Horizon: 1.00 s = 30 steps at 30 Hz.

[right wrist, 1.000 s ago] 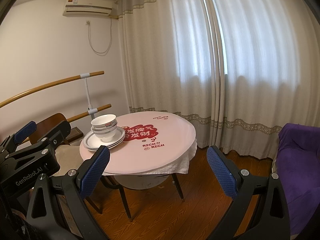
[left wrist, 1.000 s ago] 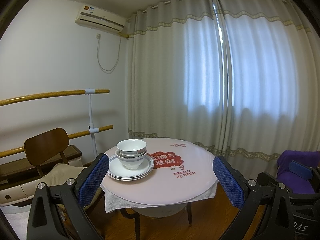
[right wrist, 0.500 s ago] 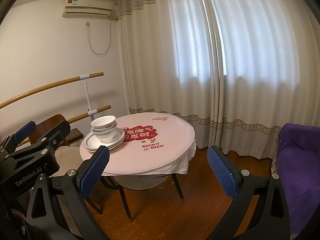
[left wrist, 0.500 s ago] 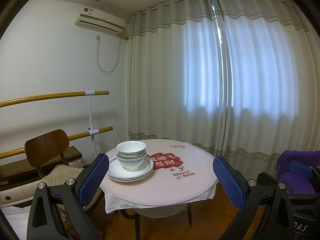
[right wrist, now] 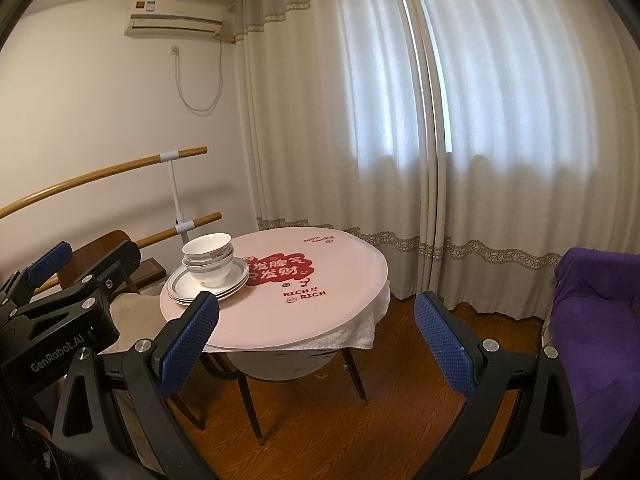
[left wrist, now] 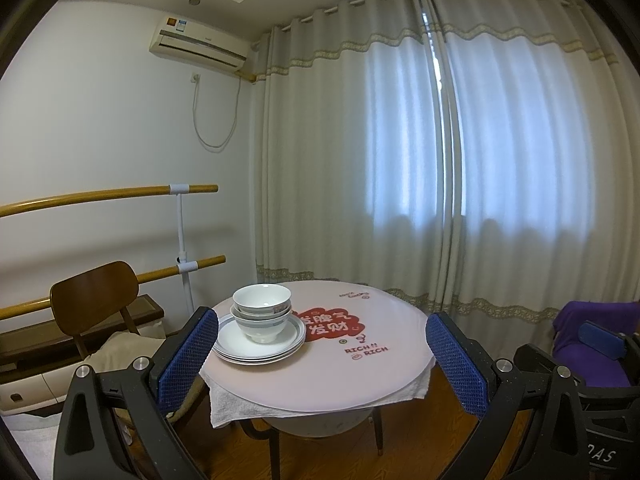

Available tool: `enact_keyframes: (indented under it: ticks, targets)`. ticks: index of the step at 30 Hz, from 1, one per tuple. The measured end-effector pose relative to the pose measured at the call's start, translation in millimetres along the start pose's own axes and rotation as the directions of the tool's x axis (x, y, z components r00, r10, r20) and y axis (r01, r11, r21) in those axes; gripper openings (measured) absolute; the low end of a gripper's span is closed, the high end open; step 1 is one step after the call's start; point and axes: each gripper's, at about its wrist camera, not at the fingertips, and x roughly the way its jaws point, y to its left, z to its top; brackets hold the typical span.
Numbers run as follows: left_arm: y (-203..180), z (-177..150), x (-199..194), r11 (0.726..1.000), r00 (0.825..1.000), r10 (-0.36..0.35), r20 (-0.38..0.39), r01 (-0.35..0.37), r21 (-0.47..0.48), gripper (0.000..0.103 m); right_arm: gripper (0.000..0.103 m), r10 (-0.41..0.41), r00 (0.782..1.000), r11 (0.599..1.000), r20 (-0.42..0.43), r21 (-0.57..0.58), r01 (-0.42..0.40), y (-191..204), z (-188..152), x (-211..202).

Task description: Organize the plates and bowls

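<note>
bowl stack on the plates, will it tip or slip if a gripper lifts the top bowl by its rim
The bowls look glazed and glossy, so the rim is probably slippery and breakable. They sit nested on small feet atop the plates, so a sideways tug may rock the pile. Lifting straight up seems safer. Both the left gripper and right gripper are open, away from the table.

Plate count unclear; sofa cut off.

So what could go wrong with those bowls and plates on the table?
The bowls are nested on top of the plates, so lifting the plates carelessly could tip the whole pile. The pile also sits close to the round table's left edge, so a bump from either open gripper might push it off onto the wooden floor.
</note>
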Motion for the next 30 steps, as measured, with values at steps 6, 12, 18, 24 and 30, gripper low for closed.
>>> enact_keyframes:
  ticks: [6, 12, 18, 24, 30]
  targets:
    - [0, 1, -2, 1.000, 1.000, -0.002, 0.004, 0.002, 0.000, 0.102, 0.100, 0.000, 1.000, 1.000, 0.002, 0.000, 0.000, 0, 0, -1]
    - [1, 0, -5, 1.000, 1.000, -0.001, 0.008, 0.001, 0.003, 0.102, 0.100, -0.001, 1.000, 1.000, 0.004, 0.001, 0.001, 0, 0, -5]
    - [1, 0, -6, 1.000, 1.000, -0.003, 0.009, 0.003, 0.002, 0.102, 0.100, -0.001, 1.000, 1.000, 0.006, 0.001, 0.001, 0, 2, -7]
    - [0, 1, -11, 1.000, 1.000, -0.002, 0.016, 0.002, 0.003, 0.102, 0.100, -0.002, 1.000, 1.000, 0.013, 0.001, 0.002, 3, 5, -10]
    - [0, 0, -15, 1.000, 1.000, -0.002, 0.023, 0.001, 0.004, 0.102, 0.100, -0.003, 1.000, 1.000, 0.017, 0.000, 0.003, 4, 5, -11]
